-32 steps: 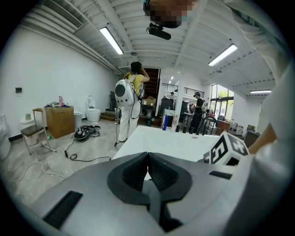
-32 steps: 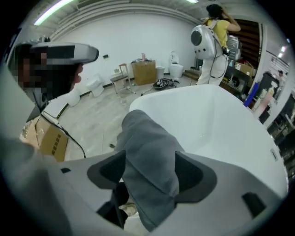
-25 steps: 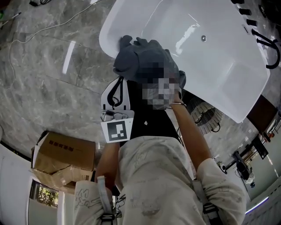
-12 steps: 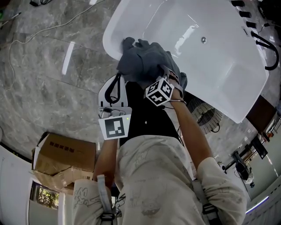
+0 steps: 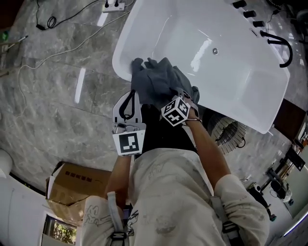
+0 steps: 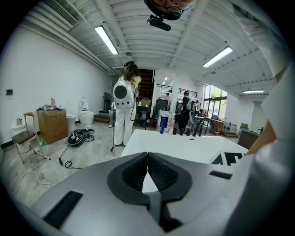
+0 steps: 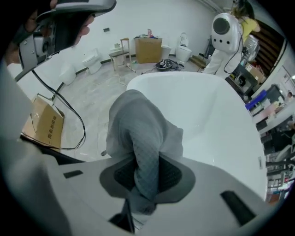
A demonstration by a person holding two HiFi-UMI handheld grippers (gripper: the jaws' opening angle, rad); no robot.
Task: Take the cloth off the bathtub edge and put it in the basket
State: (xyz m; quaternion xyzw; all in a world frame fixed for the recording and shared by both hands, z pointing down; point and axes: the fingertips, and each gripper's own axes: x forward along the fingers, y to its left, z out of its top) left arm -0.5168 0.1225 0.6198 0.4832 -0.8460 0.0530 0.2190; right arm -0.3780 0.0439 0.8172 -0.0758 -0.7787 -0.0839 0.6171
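A grey cloth (image 5: 156, 81) lies bunched over the near rim of the white bathtub (image 5: 120, 53). My right gripper (image 7: 146, 173) is at the cloth, and its jaws are closing with a fold of the cloth (image 7: 138, 129) pinched between the dark pads. In the head view only its marker cube (image 5: 175, 111) shows, at the cloth's near edge. My left gripper (image 5: 130, 93) hangs just left of the cloth, outside the tub. In the left gripper view its jaws (image 6: 148, 159) are shut with nothing between them. A dark wire basket (image 5: 226, 129) stands on the floor under the tub's right side.
A cardboard box (image 5: 77, 185) sits on the marble floor at the lower left. Cables (image 5: 48, 53) run to a power strip (image 5: 113, 6). A black faucet (image 5: 281, 45) stands at the tub's far end. People (image 6: 123, 106) stand beyond the tub.
The right gripper's marker cube has come into sight at the cloth's near edge and stays there. The cloth looks slightly more gathered. The head view has shifted a little.
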